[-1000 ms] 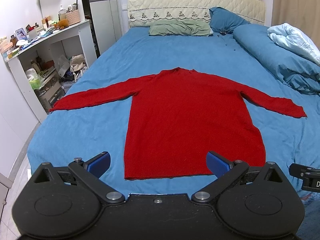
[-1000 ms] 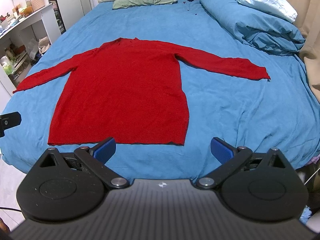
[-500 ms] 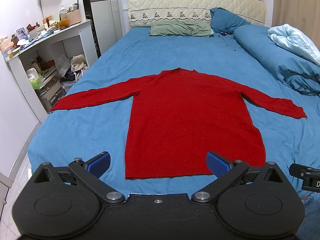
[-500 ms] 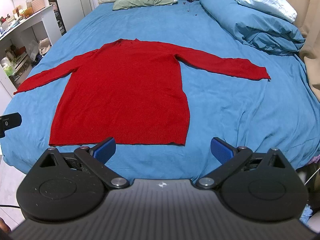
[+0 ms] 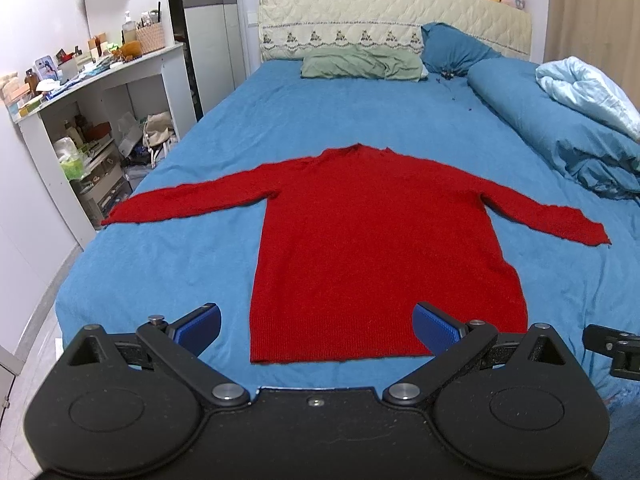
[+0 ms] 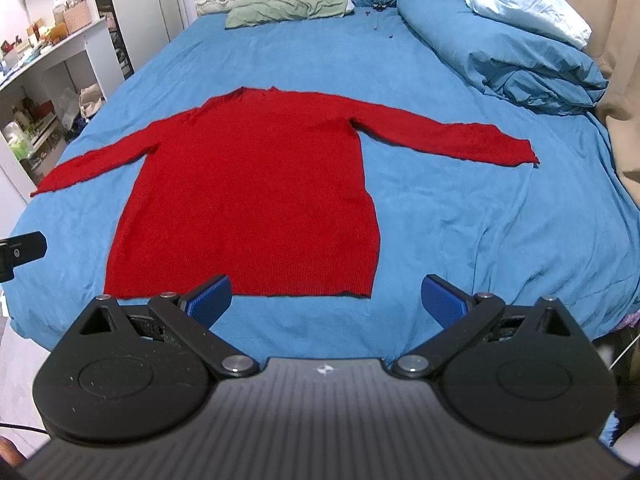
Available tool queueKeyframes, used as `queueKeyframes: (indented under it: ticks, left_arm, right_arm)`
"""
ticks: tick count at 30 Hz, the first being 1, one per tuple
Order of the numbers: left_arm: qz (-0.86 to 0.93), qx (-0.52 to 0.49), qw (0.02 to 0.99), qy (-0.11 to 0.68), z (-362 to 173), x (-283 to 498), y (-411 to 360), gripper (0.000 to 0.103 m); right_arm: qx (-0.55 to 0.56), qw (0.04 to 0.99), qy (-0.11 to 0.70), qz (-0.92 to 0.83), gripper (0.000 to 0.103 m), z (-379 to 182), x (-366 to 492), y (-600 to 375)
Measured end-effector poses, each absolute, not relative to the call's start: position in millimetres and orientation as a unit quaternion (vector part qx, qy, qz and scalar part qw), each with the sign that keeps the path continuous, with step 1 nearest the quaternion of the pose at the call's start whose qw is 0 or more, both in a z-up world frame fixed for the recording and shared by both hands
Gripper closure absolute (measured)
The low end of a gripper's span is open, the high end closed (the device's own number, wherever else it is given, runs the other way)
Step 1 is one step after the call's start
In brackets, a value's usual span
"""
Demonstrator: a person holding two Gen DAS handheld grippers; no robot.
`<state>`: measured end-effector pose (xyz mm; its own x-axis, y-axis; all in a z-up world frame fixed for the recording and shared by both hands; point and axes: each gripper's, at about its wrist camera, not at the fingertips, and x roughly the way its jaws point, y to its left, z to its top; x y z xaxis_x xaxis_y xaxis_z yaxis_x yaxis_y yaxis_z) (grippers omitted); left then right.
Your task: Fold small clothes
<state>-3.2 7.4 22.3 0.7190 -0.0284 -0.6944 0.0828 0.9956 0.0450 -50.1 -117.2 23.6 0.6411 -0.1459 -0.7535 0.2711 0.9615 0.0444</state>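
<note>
A red long-sleeved sweater lies flat on the blue bed sheet, sleeves spread to both sides, hem toward me. It also shows in the right wrist view. My left gripper is open and empty, held above the foot of the bed over the hem's left part. My right gripper is open and empty, held near the hem's right corner. Neither touches the sweater.
A rolled blue duvet with a pale blue blanket lies along the bed's right side. Pillows rest at the headboard. A cluttered white shelf desk stands left of the bed. The bed's foot edge is just below the grippers.
Both grippers have eased slightly forward and upward, so the sweater sits a little lower in view. The sweater has not moved. Both jaws stay open.
</note>
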Motion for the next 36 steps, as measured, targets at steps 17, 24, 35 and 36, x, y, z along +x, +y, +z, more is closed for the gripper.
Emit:
queueKeyframes:
  ticks: [17, 24, 35, 36]
  left_arm:
    - [-0.085, 0.050, 0.967, 0.236, 108, 123, -77, 0.000]
    - [-0.157, 0.023, 0.943, 0.291, 50, 242, -141, 0.000]
    - [-0.181, 0.051, 0.919, 0.346, -89, 373, -234, 0.000]
    - [-0.180, 0.058, 0.918, 0.349, -101, 381, -242, 0.000]
  right_arm:
    - [0.129, 0.923, 0.308, -0.193, 0.000, 101, 20, -270]
    - [0.174, 0.890, 0.332, -0.259, 0.000, 30, 82, -371]
    - [0.252, 0.854, 0.328, -0.316, 0.000, -135, 153, -477]
    - [0.257, 0.852, 0.327, -0.318, 0.000, -147, 159, -483]
